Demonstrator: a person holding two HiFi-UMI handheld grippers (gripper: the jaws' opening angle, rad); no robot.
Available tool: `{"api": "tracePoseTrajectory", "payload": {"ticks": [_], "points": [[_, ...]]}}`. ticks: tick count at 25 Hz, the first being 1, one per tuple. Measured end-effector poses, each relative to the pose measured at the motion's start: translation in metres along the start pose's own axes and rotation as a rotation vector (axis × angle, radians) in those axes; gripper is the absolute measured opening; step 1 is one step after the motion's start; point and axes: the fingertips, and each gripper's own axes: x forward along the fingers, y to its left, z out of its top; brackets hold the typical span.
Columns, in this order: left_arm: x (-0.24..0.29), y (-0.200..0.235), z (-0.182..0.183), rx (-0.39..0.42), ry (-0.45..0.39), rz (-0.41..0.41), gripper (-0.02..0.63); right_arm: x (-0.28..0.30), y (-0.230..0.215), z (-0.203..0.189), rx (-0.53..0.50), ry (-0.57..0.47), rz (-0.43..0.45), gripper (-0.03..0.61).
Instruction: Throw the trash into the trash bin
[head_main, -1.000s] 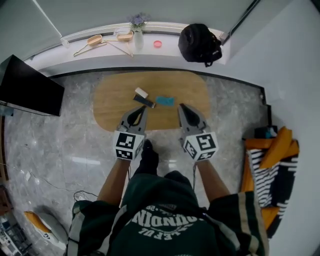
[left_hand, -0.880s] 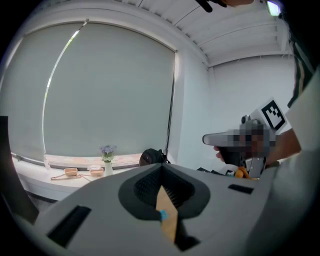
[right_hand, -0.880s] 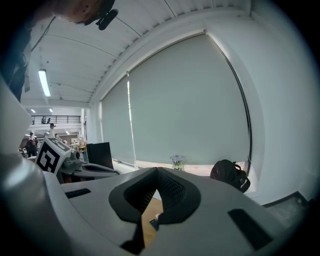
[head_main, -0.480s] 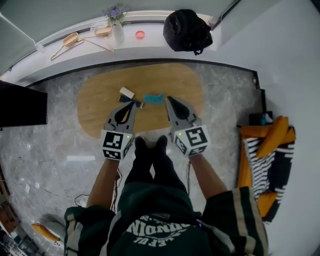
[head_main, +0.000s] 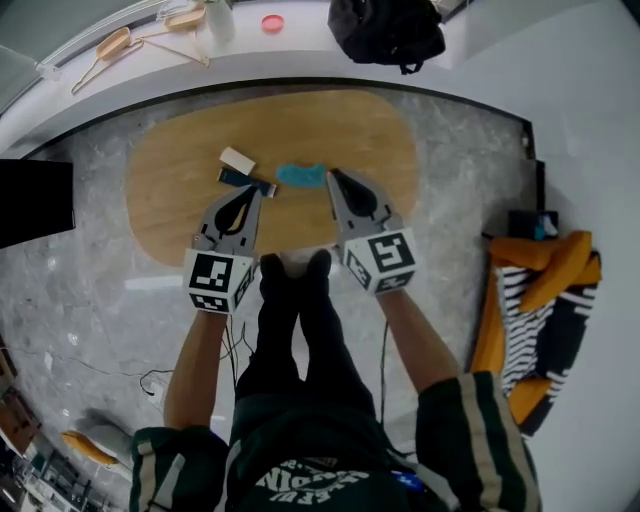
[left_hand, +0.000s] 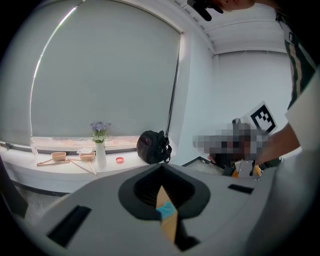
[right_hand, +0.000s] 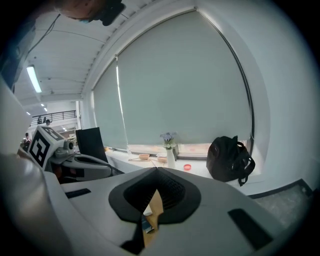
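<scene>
Three bits of trash lie on the oval wooden table (head_main: 180, 215): a small pale box (head_main: 237, 159), a dark flat packet (head_main: 245, 181) and a crumpled blue piece (head_main: 300, 175). My left gripper (head_main: 256, 190) is shut and empty, its tip just short of the dark packet. The right gripper (head_main: 333, 176), also shut and empty, has its tip beside the blue piece's right end. In the left gripper view the jaws (left_hand: 161, 169) meet, and the blue piece (left_hand: 166, 212) shows through the slit below. The right gripper view shows its jaws (right_hand: 156, 173) together. No trash bin is in view.
A black backpack (head_main: 385, 28) sits on the white ledge behind the table, with wooden hangers (head_main: 110, 45) and a red lid (head_main: 272, 22). A black screen (head_main: 35, 200) stands at the left, an orange striped seat (head_main: 535, 300) at the right. The person's feet (head_main: 290, 268) touch the table's near edge.
Both grippers have come down and forward over the table, their tips now close to the trash. The person's feet have come together at the table's edge.
</scene>
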Motion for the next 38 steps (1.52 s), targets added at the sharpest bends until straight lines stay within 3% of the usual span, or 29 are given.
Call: {"api": "tracePoseTrajectory", "payload": {"ticks": [8, 14, 18, 24, 31, 33, 36, 38], "points": [[0.058, 0.004, -0.087, -0.004, 0.036, -0.031, -0.002, 0.065, -0.034, -0.123, 0.062, 0.088, -0.010, -0.001], [0.091, 0.001, -0.125, 0.000, 0.041, -0.045, -0.002, 0.094, -0.052, -0.188, 0.049, 0.145, -0.008, 0.001], [0.108, -0.002, -0.146, -0.009, 0.056, -0.052, -0.002, 0.108, -0.073, -0.232, 0.078, 0.182, -0.039, 0.111], [0.115, -0.001, -0.170, -0.033, 0.087, -0.053, -0.002, 0.127, -0.095, -0.294, 0.146, 0.272, -0.070, 0.161], [0.114, 0.003, -0.197, -0.040, 0.155, -0.050, -0.002, 0.135, -0.099, -0.352, 0.210, 0.412, -0.057, 0.160], [0.115, 0.005, -0.202, -0.030, 0.169, -0.053, -0.002, 0.136, -0.096, -0.360, 0.220, 0.433, -0.036, 0.125], [0.118, 0.004, -0.206, -0.038, 0.177, -0.055, -0.002, 0.134, -0.090, -0.363, 0.224, 0.441, -0.002, 0.016], [0.120, 0.001, -0.206, -0.039, 0.181, -0.061, -0.002, 0.130, -0.087, -0.357, 0.227, 0.425, 0.015, 0.002]]}}
